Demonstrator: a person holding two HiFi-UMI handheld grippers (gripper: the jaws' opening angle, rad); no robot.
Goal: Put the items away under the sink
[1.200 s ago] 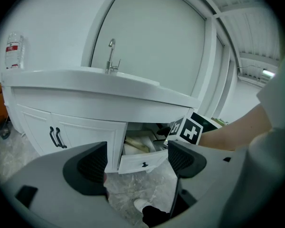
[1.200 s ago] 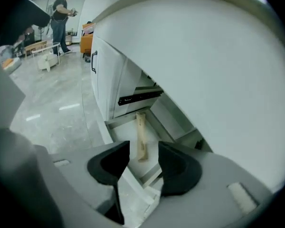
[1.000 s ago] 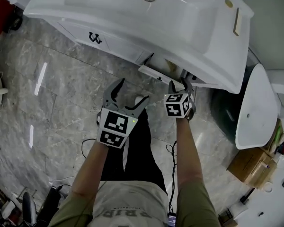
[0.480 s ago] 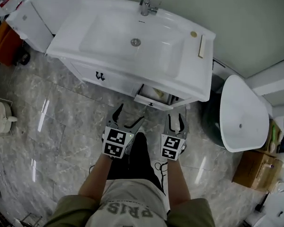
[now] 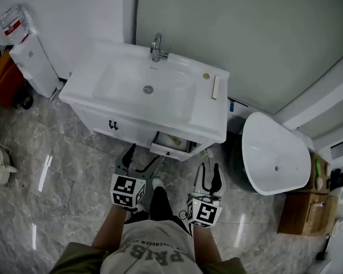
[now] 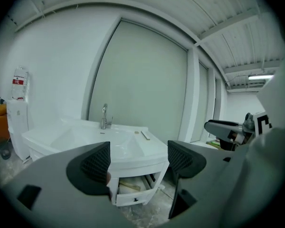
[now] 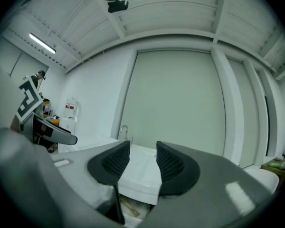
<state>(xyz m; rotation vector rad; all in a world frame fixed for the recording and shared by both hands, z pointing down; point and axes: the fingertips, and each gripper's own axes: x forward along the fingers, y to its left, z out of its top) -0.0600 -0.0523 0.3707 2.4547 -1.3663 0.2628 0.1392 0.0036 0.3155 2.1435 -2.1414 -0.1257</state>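
A white sink cabinet (image 5: 131, 104) with a faucet (image 5: 156, 45) stands against the wall. Its small drawer (image 5: 170, 145) below the right side is pulled out, with something pale and tan inside. A beige bar (image 5: 215, 87) and a small brass disc (image 5: 206, 76) lie on the sink top. My left gripper (image 5: 142, 156) is open and empty, a short way in front of the drawer. My right gripper (image 5: 209, 168) is open too, with nothing between its pads, below and right of the drawer. The drawer (image 6: 133, 194) shows past the left gripper (image 6: 140, 160). The right gripper (image 7: 142, 163) looks at the sink edge.
A white oval basin (image 5: 274, 153) lies right of the cabinet, with a dark bin (image 5: 237, 153) between them. A cardboard box (image 5: 297, 213) sits further right. A white unit (image 5: 31, 61) and orange things (image 5: 6, 79) stand at the left. The floor is grey marble tile.
Both grippers have drawn back from the drawer and risen; the right one was at the drawer's front a second ago. The head view has pulled up and away, and the whole cabinet shows.
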